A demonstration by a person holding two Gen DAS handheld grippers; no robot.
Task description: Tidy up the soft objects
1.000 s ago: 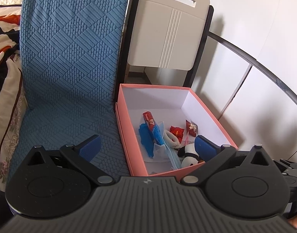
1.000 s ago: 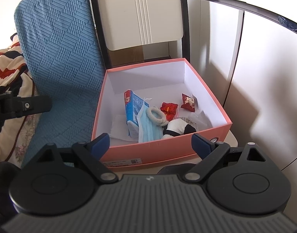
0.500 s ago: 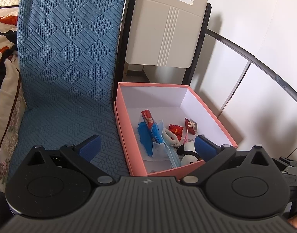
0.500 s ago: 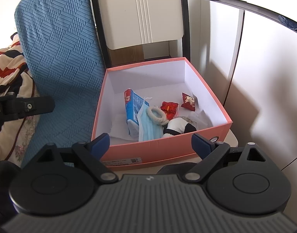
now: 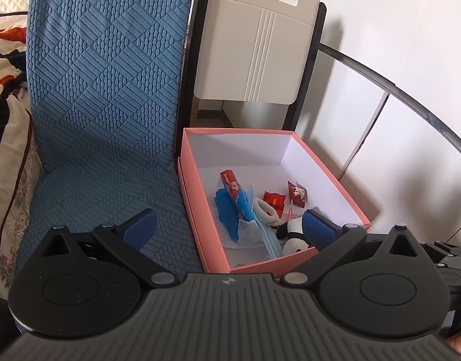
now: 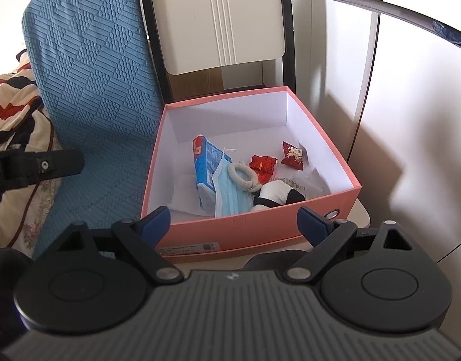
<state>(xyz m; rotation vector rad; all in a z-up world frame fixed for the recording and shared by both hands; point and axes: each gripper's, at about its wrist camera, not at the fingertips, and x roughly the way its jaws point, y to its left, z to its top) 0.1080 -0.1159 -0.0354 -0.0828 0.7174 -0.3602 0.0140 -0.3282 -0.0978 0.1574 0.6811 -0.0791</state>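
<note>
An open pink box [image 5: 329, 177] [image 6: 248, 230] with a white inside stands beside a blue quilted seat cover [image 5: 104, 114] [image 6: 95, 84]. In it lie a blue tissue pack [image 6: 207, 162], a blue face mask [image 6: 230, 192], a white hair tie [image 6: 242, 176], a black-and-white plush [image 6: 275, 195] and two red packets [image 6: 262, 164]. My left gripper [image 5: 228, 228] is open and empty, above the box's near left corner. My right gripper [image 6: 233, 219] is open and empty, in front of the box's near wall.
A beige folding chair back [image 5: 257, 51] [image 6: 218, 15] with a black frame stands behind the box. White cabinet panels [image 6: 411, 105] are on the right. A patterned blanket [image 6: 13, 111] lies at the left. The left gripper's body [image 6: 34, 167] shows at the right wrist view's left edge.
The left gripper has drifted slightly, so the box sits a little further left and lower in its view. The right wrist view is almost unchanged. Both grippers stay open.
</note>
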